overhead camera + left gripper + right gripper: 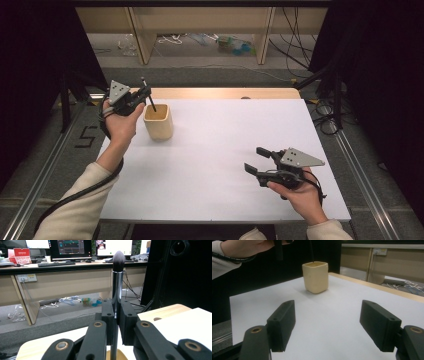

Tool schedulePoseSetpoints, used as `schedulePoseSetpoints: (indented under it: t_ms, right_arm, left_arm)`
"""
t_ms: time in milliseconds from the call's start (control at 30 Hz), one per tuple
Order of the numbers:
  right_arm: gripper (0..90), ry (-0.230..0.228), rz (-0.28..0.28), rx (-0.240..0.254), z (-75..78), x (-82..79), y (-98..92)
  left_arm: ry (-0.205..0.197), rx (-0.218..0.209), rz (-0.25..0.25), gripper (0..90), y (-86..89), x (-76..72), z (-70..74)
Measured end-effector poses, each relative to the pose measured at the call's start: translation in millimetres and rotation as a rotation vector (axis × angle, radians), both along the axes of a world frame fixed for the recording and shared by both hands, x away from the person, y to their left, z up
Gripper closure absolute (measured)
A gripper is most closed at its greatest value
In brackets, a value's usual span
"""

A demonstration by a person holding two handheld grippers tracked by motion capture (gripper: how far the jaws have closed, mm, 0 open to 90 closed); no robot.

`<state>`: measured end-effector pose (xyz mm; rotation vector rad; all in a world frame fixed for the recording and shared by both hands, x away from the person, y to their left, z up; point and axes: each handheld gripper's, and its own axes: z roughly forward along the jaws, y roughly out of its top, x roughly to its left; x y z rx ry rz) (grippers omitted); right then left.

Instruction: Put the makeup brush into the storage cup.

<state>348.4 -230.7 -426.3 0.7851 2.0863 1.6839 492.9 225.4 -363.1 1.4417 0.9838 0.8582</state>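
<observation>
Glossy chrome-and-black brush handle (117,287), soft dark bristles — matt cream cup (159,121), smooth white tabletop (225,150).

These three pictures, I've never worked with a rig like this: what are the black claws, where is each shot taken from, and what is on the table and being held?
No robot arm here: a person holds a hand tool with two black jaws in each hand. The high view looks down from above the person's side onto the white table. The other two views come from cameras riding on each tool, looking along its own jaws.

On the table stands one cream square cup. The left gripper, above the cup, is shut on a makeup brush: bristle tip up, handle pointing down into the cup's mouth. Whether it touches the bottom is not visible.

The right gripper rests over the near right part of the table, jaws open and empty, facing the cup.
</observation>
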Motion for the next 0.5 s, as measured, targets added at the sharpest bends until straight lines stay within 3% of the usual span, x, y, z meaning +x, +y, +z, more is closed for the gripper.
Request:
schedulePoseSetpoints:
  t_ms: [500]
  right_arm:
    - [29.9, 0.0, -0.002, 0.0, -0.2, 0.0, -0.1]
  left_arm:
    - [0.007, 0.016, -0.003, 83.5, -1.3, 2.5, -5.4]
